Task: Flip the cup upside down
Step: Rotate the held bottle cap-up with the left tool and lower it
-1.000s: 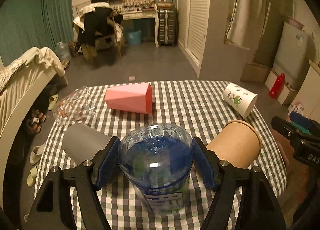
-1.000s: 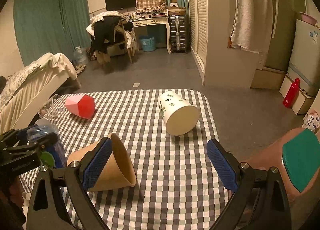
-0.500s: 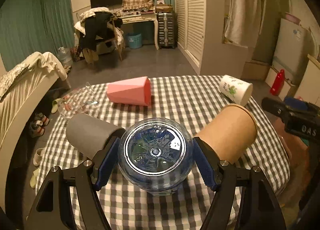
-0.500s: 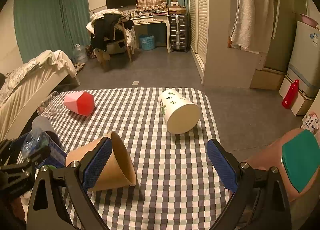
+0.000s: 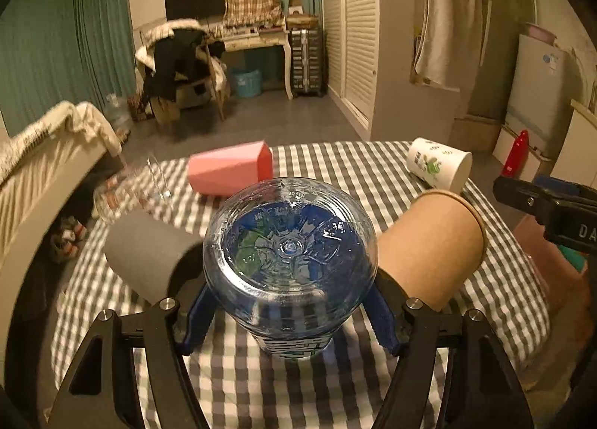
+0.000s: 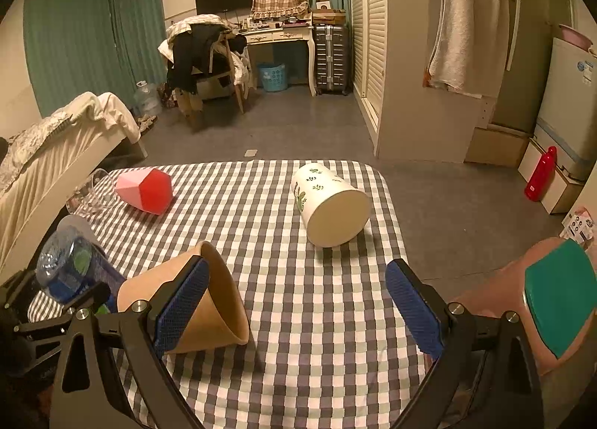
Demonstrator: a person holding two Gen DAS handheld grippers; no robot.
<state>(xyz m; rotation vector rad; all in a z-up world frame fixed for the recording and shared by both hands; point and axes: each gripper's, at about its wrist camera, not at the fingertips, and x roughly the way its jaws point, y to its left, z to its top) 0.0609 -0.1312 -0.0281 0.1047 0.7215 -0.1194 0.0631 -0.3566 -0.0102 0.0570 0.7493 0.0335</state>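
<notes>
A clear blue plastic cup (image 5: 289,253) is held between the blue pads of my left gripper (image 5: 291,317), which is shut on it. The cup's ribbed base faces the camera and upward, and its printed band points down toward the checked tablecloth (image 5: 335,167). From the right wrist view the same cup (image 6: 63,268) leans at the table's left edge, base uppermost. My right gripper (image 6: 298,307) stands open over the cloth with nothing between its fingers. Its left pad sits just beside a brown paper cup (image 6: 224,298) lying on its side.
Other cups lie on their sides: a pink one (image 5: 227,173), a white leaf-print one (image 5: 436,164), a grey one (image 5: 145,253) and the brown paper cup (image 5: 429,249) flanking the held cup. A glass mug (image 5: 127,190) lies far left. A bed edge (image 6: 56,152) is left.
The left gripper has turned the blue cup over, so its base now faces the camera, and has lifted it slightly. The right gripper has stayed open and almost still.
</notes>
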